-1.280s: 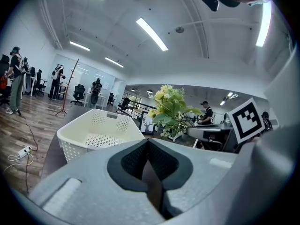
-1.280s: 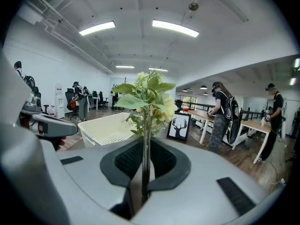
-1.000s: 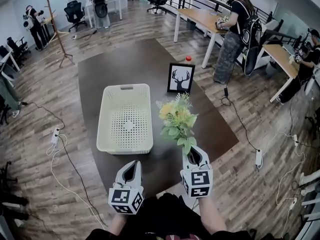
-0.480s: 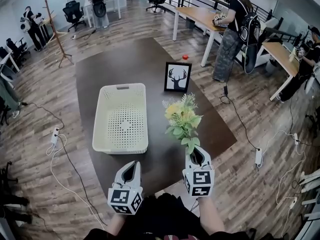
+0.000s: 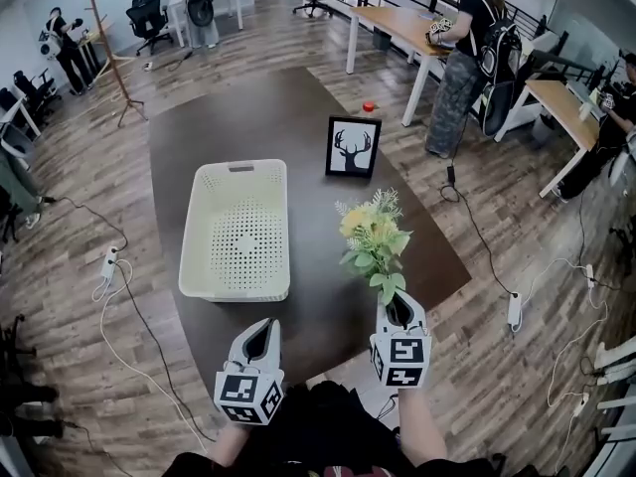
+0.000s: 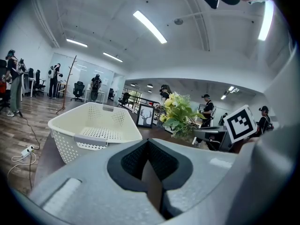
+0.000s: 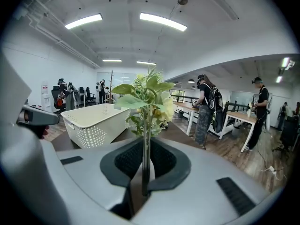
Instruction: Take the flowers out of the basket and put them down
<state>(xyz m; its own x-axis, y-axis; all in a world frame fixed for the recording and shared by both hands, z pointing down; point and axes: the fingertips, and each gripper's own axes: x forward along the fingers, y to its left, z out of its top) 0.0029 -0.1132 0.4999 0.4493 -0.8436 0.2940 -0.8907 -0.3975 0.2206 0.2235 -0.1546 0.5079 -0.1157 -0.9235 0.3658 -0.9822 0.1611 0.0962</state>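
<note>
Wood flooring surrounds a dark tabletop [image 5: 278, 117] in an open office, where people stand at light desks farther back. On the tabletop sits a cream perforated basket [image 5: 235, 291], and beyond it a framed deer picture [image 5: 351, 148] stands upright, with a small red object [image 5: 369, 107] near the far edge. The flowers [image 5: 376, 235], a yellow and green bunch, are outside the basket, held upright to its right over the tabletop. The right tool [image 5: 396, 311] is clamped on their thin stem [image 7: 146, 158], which runs up between its dark pads to the leaves. The left tool [image 5: 262, 334] hovers near the tabletop's front edge, below the basket, with its jaws together and nothing between them.
</note>
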